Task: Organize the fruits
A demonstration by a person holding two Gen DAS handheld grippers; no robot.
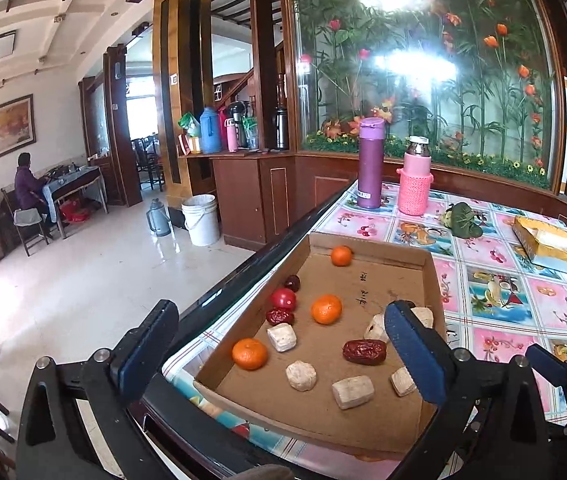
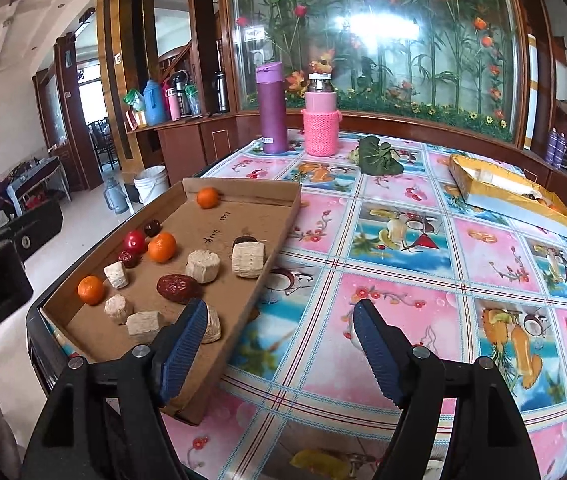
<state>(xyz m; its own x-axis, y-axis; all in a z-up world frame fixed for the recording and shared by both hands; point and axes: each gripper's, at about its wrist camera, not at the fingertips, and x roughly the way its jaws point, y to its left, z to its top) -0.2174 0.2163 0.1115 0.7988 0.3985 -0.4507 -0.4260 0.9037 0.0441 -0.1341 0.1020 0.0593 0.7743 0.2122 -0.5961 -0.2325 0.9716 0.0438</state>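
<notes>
A shallow cardboard tray (image 1: pixel 367 246) (image 2: pixel 243 190) sits at the table's left corner. In it lie three small oranges (image 1: pixel 326 309) (image 2: pixel 162 247), a red tomato (image 1: pixel 283 299) (image 2: pixel 135 240), dark red dates (image 1: pixel 364 352) (image 2: pixel 177 288) and several pale beige blocks (image 1: pixel 353 392) (image 2: pixel 202 266). My left gripper (image 1: pixel 279 354) is open and empty over the tray's near left corner. My right gripper (image 2: pixel 279 344) is open and empty, its left finger over the tray's near right end, its right finger over the tablecloth.
A purple flask (image 1: pixel 370 162) (image 2: pixel 271 108) and a pink knit-covered bottle (image 1: pixel 415 178) (image 2: pixel 320 118) stand at the far edge. A green leafy item (image 2: pixel 377 154) and a yellow box (image 2: pixel 507 194) lie on the flowered tablecloth (image 2: pixel 423 280). The floor drops off left.
</notes>
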